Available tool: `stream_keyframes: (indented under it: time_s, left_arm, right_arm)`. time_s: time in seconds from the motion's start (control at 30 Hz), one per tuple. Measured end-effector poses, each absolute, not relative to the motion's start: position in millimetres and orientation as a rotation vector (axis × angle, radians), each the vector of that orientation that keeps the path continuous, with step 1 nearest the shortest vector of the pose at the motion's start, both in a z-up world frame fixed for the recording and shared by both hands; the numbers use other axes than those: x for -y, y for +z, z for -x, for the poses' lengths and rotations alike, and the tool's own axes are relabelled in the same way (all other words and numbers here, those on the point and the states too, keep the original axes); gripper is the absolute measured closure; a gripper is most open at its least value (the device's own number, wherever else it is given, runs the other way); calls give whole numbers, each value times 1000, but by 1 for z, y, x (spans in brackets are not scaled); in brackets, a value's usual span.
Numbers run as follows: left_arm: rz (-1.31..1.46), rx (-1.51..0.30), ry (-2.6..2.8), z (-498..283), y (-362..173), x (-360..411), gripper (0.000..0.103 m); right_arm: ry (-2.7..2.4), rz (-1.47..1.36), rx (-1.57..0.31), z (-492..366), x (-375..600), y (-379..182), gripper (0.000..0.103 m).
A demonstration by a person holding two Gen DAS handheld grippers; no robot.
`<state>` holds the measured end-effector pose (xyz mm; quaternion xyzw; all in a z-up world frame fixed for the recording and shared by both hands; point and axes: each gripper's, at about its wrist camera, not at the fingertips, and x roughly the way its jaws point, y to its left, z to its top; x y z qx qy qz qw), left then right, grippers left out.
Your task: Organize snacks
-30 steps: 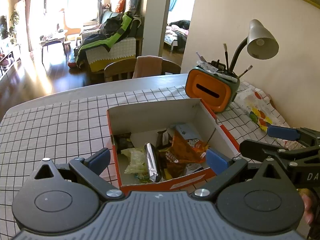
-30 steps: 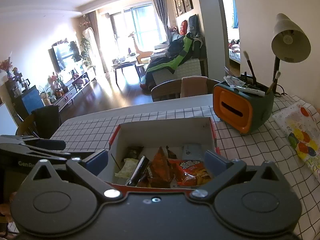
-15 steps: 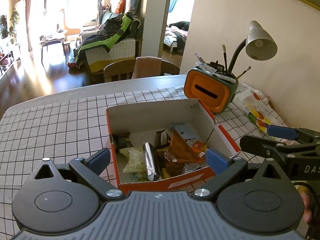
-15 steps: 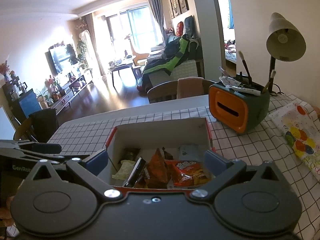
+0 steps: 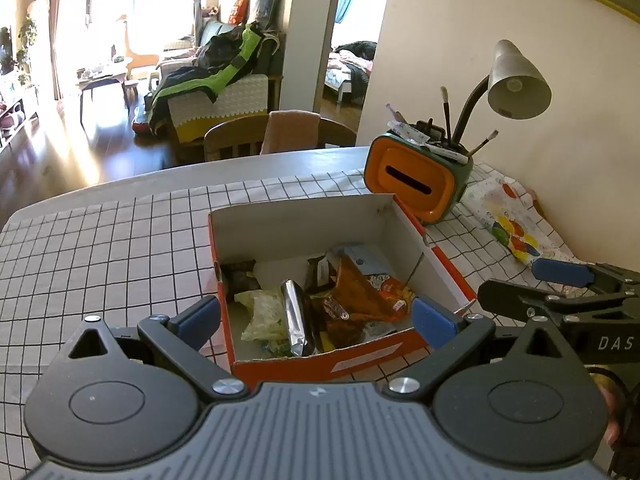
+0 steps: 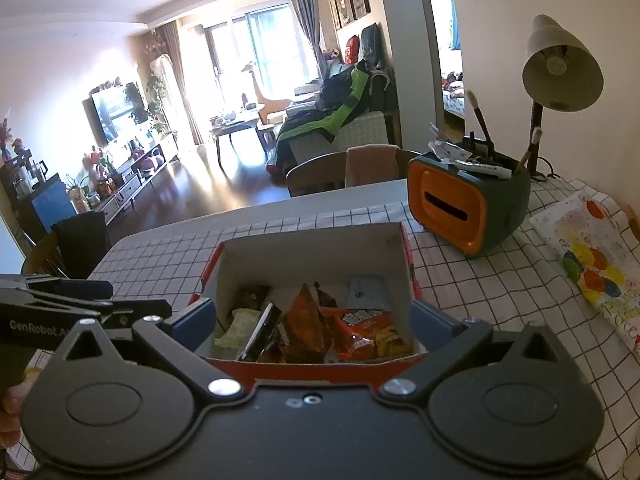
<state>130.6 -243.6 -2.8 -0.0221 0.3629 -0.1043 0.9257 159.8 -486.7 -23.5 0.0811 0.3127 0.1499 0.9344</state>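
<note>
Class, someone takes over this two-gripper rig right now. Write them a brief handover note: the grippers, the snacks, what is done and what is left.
Left gripper: open, empty, in front of the orange box.
Right gripper: open, empty, also facing the box.
Snacks: piled loosely in the box, among them a silver packet, an orange chip bag and a pale green pack.
Done: nothing sorted that shows.
Left: probably pick out and arrange the snacks.

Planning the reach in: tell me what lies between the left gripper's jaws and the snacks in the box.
In the left wrist view, only the orange shoebox's near wall stands between the open left gripper and the snack packets; the jaws straddle that wall.
</note>
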Motion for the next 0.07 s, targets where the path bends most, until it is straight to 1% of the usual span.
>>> stream_keyframes:
  time_s: [0.07]
  left_arm:
    - [48,-750,-215,-130,-4,244,1]
  right_arm:
    - [307,-164,-646,-160,486,-25,0]
